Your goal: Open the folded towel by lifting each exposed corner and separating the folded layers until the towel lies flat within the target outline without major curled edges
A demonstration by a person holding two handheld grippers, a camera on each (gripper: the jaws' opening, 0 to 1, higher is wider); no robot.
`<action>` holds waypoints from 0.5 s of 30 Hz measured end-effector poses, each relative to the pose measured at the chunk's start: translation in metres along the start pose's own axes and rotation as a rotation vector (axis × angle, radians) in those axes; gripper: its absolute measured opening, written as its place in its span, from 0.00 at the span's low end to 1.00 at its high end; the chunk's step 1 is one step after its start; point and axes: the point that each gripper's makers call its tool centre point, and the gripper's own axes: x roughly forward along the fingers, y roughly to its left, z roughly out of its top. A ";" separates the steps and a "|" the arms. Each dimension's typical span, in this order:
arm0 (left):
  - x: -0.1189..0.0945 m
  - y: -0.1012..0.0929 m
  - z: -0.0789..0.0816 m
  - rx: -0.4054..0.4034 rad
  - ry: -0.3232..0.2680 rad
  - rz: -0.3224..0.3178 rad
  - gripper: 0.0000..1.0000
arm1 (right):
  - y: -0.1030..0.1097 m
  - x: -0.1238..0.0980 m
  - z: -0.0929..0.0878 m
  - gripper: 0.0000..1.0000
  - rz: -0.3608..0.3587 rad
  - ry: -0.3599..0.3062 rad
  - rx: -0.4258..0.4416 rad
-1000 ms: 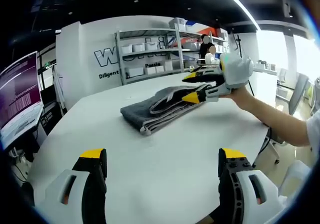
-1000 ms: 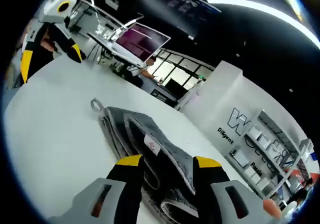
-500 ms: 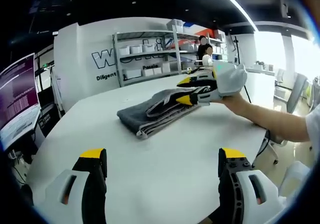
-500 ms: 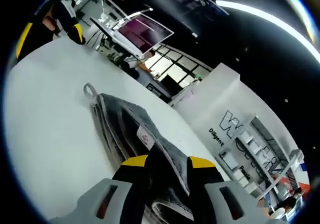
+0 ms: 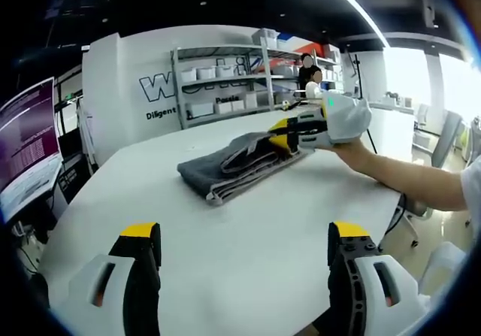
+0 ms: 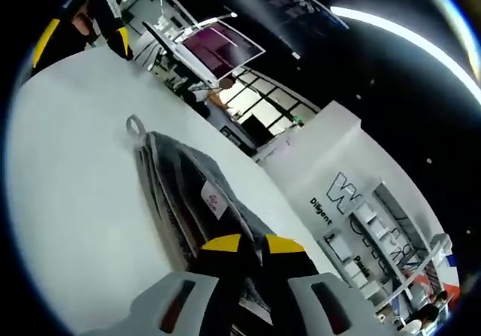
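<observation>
A folded grey towel (image 5: 233, 164) lies on the white counter (image 5: 225, 238), toward its far side in the left gripper view, with the folded layers showing as stacked edges along its near end. The right hand-held gripper (image 5: 282, 137), held in a person's hand (image 5: 352, 149), comes in from the right and its yellow-tipped jaws are pinched on the towel's right end, where the top layer is bunched up slightly. In the right gripper view the right hand-held gripper (image 6: 246, 244) has its two yellow tips nearly together with grey cloth squeezed between them; the towel (image 6: 176, 182) stretches away from the jaws, with a small white label (image 6: 212, 200) on top and a hanging loop (image 6: 135, 127) at its far corner. The left hand-held gripper (image 5: 244, 234) hovers over bare counter near the front edge, jaws wide apart and holding nothing. Shelving (image 5: 233, 80) stands against the far wall, and a monitor (image 5: 26, 140) is at the left.
</observation>
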 end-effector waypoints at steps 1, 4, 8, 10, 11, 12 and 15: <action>0.000 0.000 0.000 -0.001 0.000 0.001 0.91 | -0.001 0.000 -0.001 0.02 0.000 -0.001 0.009; -0.002 0.001 0.000 -0.003 -0.002 0.002 0.91 | -0.005 -0.002 -0.002 0.01 -0.008 -0.008 0.034; -0.003 0.001 0.000 -0.007 -0.005 0.007 0.91 | -0.012 -0.004 -0.004 0.00 -0.026 -0.023 0.090; -0.003 0.001 -0.001 -0.006 -0.002 0.008 0.90 | -0.015 -0.006 -0.005 0.00 -0.037 -0.028 0.113; -0.003 0.001 -0.001 -0.006 -0.001 0.008 0.90 | -0.017 -0.007 -0.005 0.00 -0.041 -0.030 0.120; -0.003 0.001 -0.001 -0.006 -0.001 0.008 0.90 | -0.020 -0.007 -0.006 0.00 -0.050 -0.034 0.135; -0.003 0.000 -0.001 -0.006 -0.001 0.006 0.90 | -0.026 -0.010 -0.007 0.00 -0.071 -0.049 0.169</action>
